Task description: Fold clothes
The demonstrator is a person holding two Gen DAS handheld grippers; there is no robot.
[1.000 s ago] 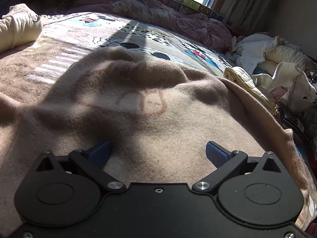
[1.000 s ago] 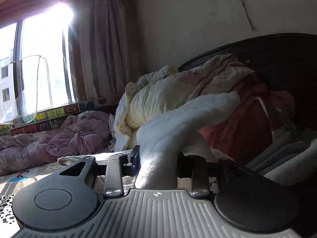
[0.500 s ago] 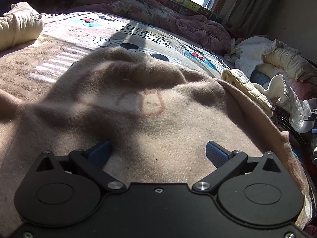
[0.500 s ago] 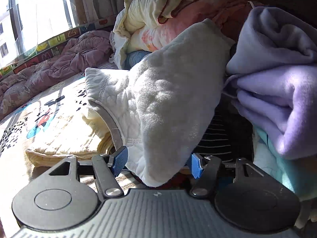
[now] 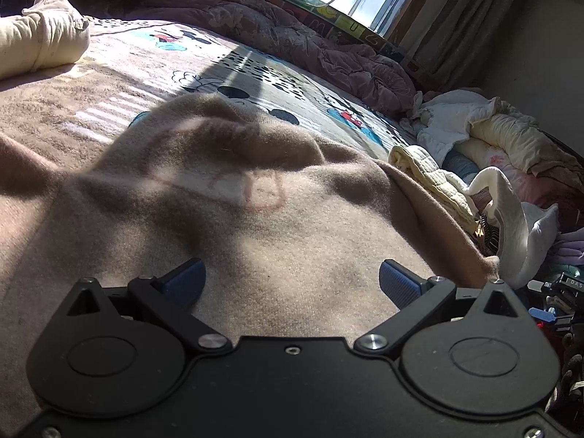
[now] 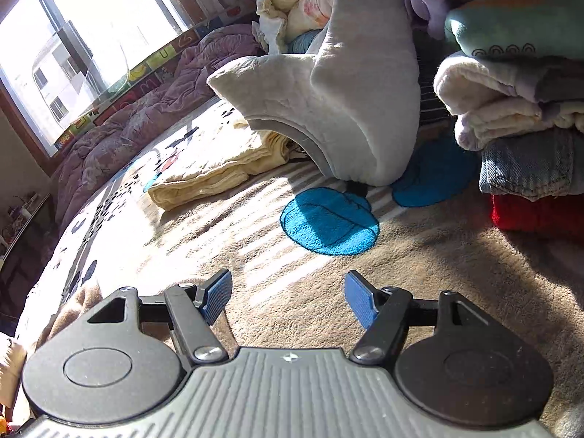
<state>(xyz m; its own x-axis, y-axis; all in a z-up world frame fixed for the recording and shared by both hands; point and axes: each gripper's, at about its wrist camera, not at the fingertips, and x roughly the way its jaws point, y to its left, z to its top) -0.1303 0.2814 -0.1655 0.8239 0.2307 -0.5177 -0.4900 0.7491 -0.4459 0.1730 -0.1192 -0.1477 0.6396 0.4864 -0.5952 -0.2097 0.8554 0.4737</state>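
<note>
Now, left wrist view, working left to right. Rolled cream garment [image 5: 40, 45] lies at ten o'clock on the bed [image 5: 255, 84], whose cartoon-print sheet is lit by the window. Tan fleece garment [image 5: 226, 197] fills the centre, bunched into a soft ridge at twelve o'clock. Left claw [image 5: 290, 280] stands wide open over it; blue pads seem to rest on or just above the nap, hard to say which, and nothing is pinched between them. Purple quilt [image 5: 328, 58] runs along the far edge. At three o'clock, a white fleece piece [image 5: 518, 226] stands draped beside a heap of pale clothes [image 5: 492, 135].

Right wrist view, left to right. Purple quilt under the window at ten o'clock. Folded yellow quilted garment [image 6: 215, 171] lies flat on the bed at eleven o'clock. Right claw [image 6: 288, 299] has just been opening; jaws now stand apart with nothing between them, only tan blanket [image 6: 299, 314] with blue patches below. White fleece piece [image 6: 346, 109] sits slumped at twelve o'clock, clear of the pads. Stack of folded clothes [image 6: 522, 127] rises at two o'clock: teal, cream, denim, red at the bottom.
</note>
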